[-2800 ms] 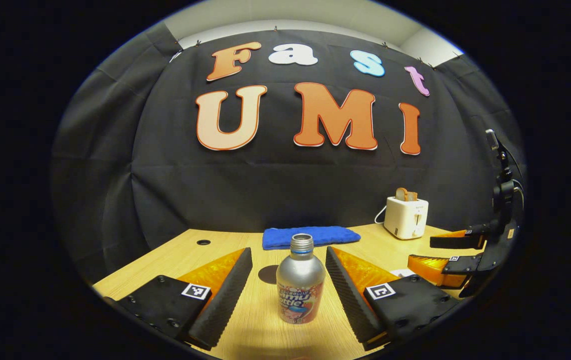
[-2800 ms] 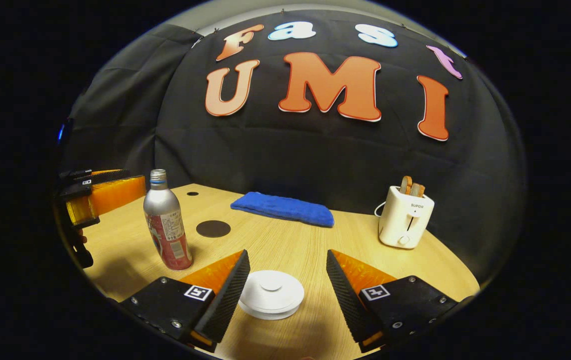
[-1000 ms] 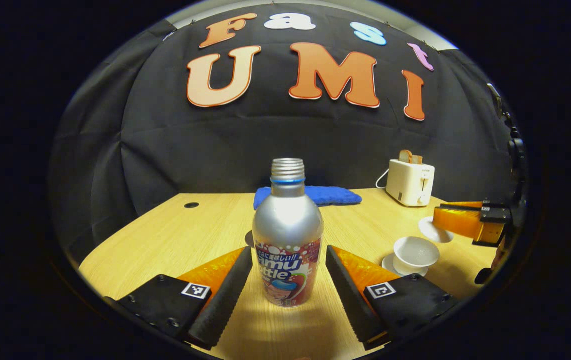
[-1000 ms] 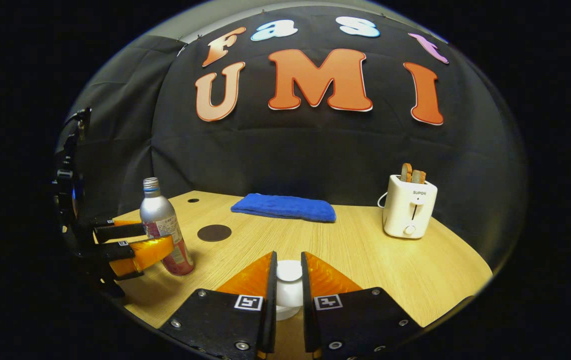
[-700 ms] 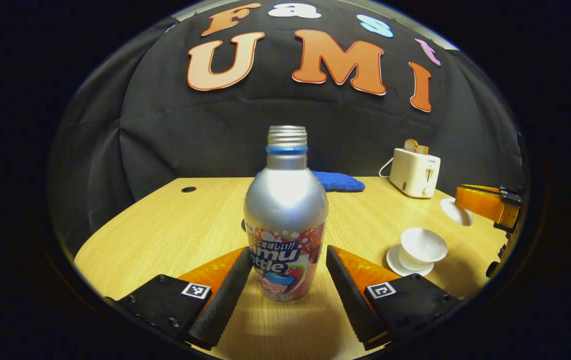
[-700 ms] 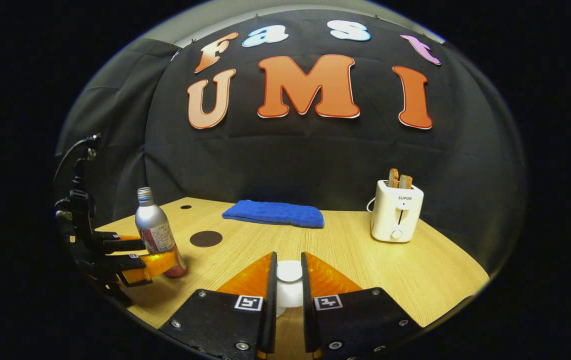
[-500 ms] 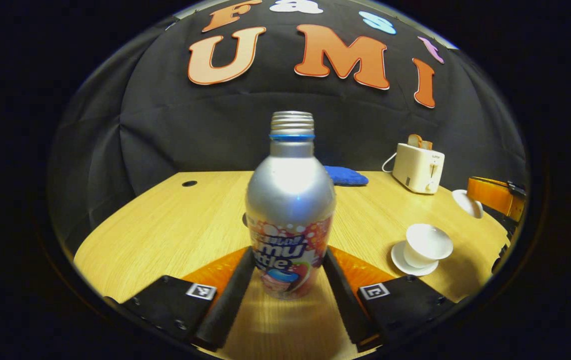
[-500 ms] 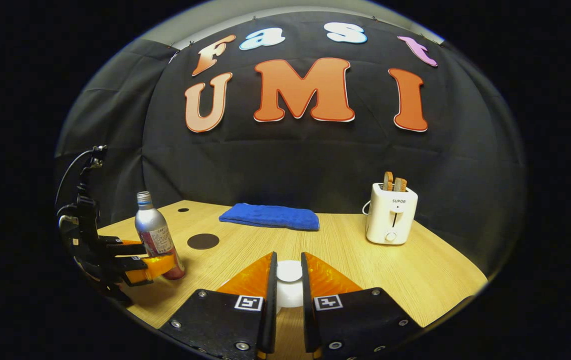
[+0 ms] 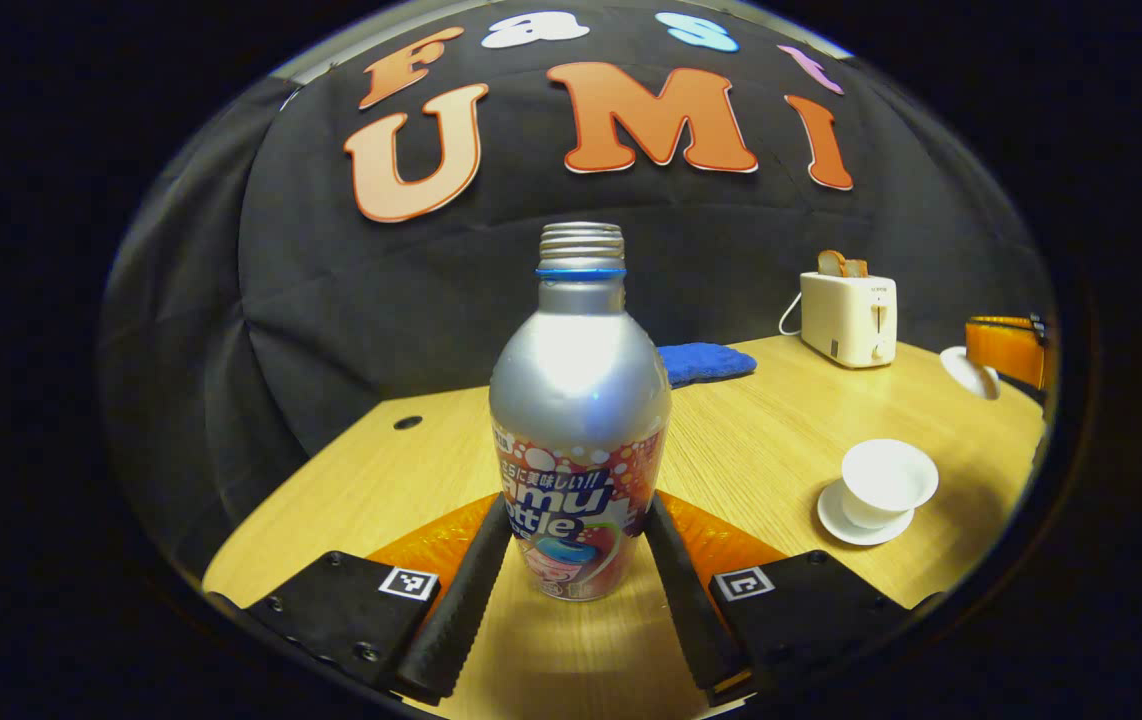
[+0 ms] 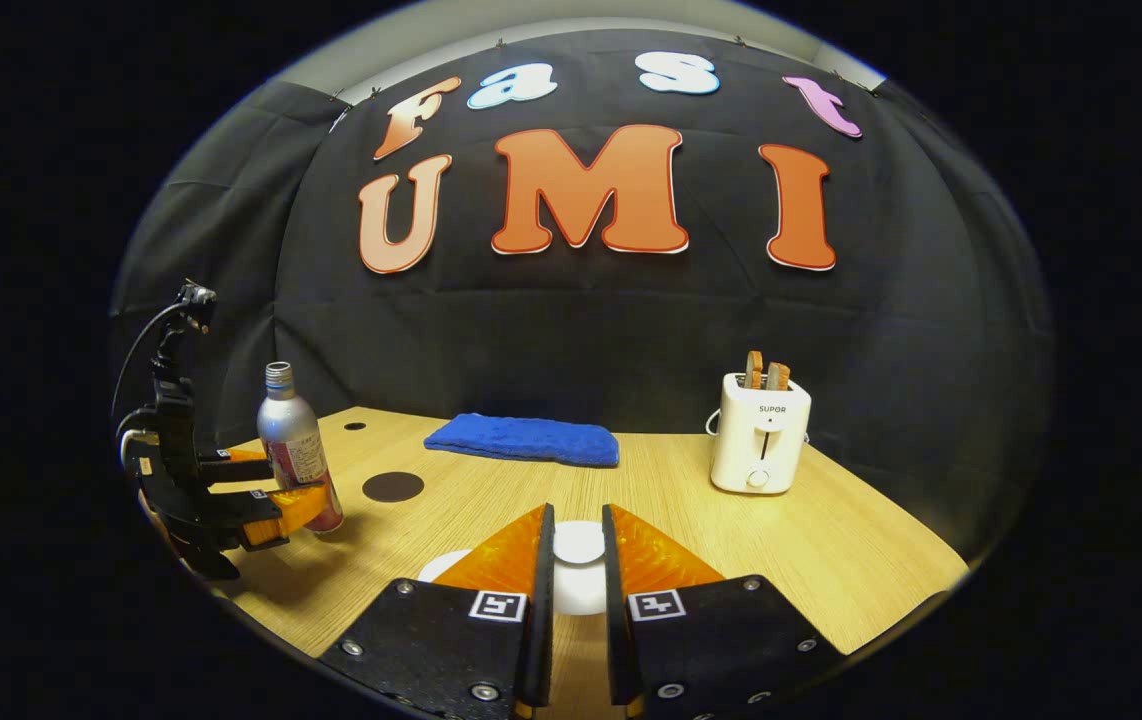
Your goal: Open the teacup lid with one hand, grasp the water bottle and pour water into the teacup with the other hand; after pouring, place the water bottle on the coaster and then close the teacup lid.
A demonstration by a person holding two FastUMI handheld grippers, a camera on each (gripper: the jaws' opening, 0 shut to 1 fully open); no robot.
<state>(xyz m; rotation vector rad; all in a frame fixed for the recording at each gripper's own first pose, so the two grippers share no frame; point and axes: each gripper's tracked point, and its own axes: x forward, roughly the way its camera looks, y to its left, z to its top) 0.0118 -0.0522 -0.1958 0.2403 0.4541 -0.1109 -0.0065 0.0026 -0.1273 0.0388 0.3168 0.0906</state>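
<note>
Left tongs (image 9: 571,545) are clamped on the lower body of the water bottle (image 9: 579,420), which stands upright at the desk's (image 9: 381,480) left side, cap off. Right tongs (image 10: 577,560) are pinched tight on the knob of the teacup lid (image 10: 579,570), held off the open teacup (image 9: 886,480), which sits on its saucer (image 9: 831,515). Dark round coaster (image 10: 392,487) lies just beside the bottle.

1. A white toaster (image 10: 760,446) stands upright on the wooden surface (image 10: 861,560) near the back wall, two slices of toast (image 10: 766,371) poking from its slots.
2. Left of the toaster, well apart from it, a folded blue towel (image 10: 523,440) lies flat.
3. Farther left of the toaster, past the towel, the surface has a small dark hole (image 10: 355,426).
</note>
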